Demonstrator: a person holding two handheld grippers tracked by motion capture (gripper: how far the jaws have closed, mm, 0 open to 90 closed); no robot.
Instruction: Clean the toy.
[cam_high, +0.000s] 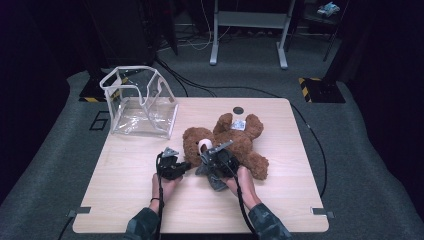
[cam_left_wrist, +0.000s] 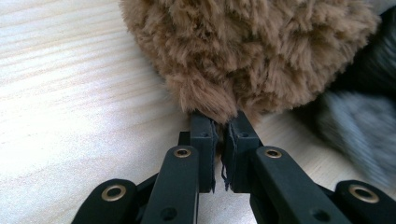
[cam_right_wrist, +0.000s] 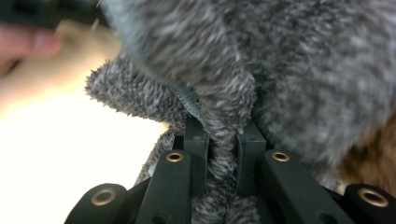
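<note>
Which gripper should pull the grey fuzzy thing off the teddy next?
Right, I think. The right gripper is already clamped on the grey fuzzy cloth, while the left gripper pinches the teddy bear's brown fur, so it can hold the bear steady.

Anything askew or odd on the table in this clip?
The teddy bear lies sprawled on its back, a grey fuzzy cloth bunched at its head. The clear bag stands open near the table's far left corner. Nothing looks spilled or damaged.

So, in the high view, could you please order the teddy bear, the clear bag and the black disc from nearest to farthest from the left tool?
1. Teddy bear: touching the left tool, on its right.
2. Clear bag: table's far left corner.
3. Black disc: far edge, beyond the bear.
</note>
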